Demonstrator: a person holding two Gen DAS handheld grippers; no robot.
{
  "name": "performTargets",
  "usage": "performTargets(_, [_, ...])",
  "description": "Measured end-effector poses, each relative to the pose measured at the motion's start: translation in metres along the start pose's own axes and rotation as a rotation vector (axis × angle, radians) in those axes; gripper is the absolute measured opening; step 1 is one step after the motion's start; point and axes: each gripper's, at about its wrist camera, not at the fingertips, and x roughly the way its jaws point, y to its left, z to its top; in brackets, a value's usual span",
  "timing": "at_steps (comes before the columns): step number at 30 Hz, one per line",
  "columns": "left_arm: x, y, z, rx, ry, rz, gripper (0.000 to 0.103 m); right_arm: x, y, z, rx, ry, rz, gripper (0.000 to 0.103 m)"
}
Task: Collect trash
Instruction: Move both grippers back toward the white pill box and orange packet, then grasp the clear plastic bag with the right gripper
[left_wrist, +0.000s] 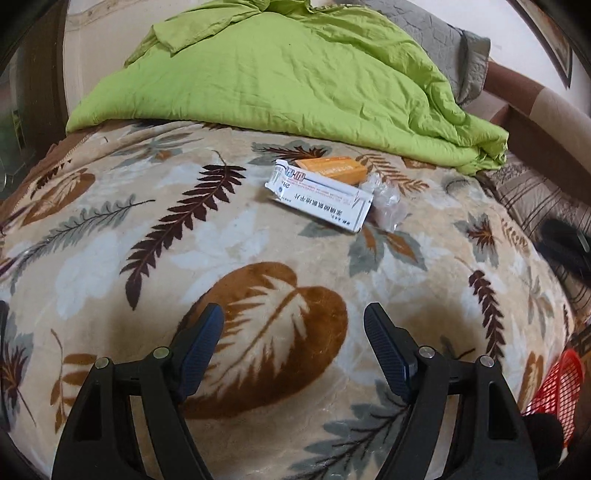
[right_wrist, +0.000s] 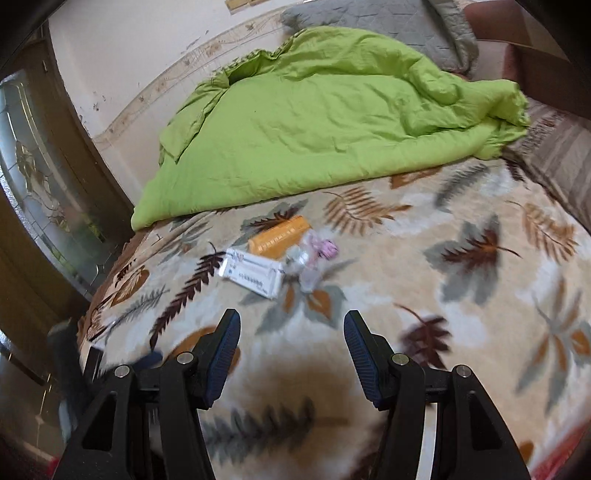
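where plush leaf-print blanket (left_wrist: 229, 236) bears flat white carton (left_wrist: 321, 201), orange box (left_wrist: 332, 169), crinkled plastic (left_wrist: 386, 201): left gripper (left_wrist: 293, 317), right gripper (right_wrist: 291, 325) spread, empty.

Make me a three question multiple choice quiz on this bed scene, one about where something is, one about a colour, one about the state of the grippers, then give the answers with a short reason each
1. Where does the orange box lie relative to the white box?
A. Just behind it, toward the quilt
B. On the floor
C. Inside the red basket

2. What colour is the crumpled quilt?
A. Navy blue
B. Lime green
C. Plain white

3. How do the left gripper and the right gripper stand?
A. Both shut on boxes
B. One shut, one open
C. Both open and empty

Answers:
1. A, the orange box sits on the leaf-print blanket right behind the white box.
2. B, the quilt is bright lime green in both views.
3. C, each pair of fingers is spread with only blanket between them.
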Motion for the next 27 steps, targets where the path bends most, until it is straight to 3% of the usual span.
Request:
performTargets(6, [-0.009, 0.005, -0.002, 0.012, 0.021, 0.030, 0.077, 0.072, 0.015, 0.031, 0.008, 0.033, -0.035, 0.063])
performTargets(14, [-0.014, 0.023, -0.011, 0.011, 0.035, 0.089, 0.077, 0.163, -0.019, 0.056, 0.116, 0.084, -0.129, 0.063])
performTargets(16, [-0.010, 0.031, -0.012, -0.023, 0.037, 0.093, 0.077, 0.174, -0.025, 0.053, 0.125, 0.102, -0.124, 0.063])
performTargets(21, [0.006, 0.047, -0.008, -0.113, 0.080, 0.064, 0.077, 0.189, -0.029, 0.045, 0.100, 0.152, -0.029, 0.041])
performTargets(27, [0.014, 0.055, -0.006, -0.196, 0.082, 0.012, 0.077, 0.191, -0.016, 0.043, 0.044, 0.161, -0.022, 0.042])
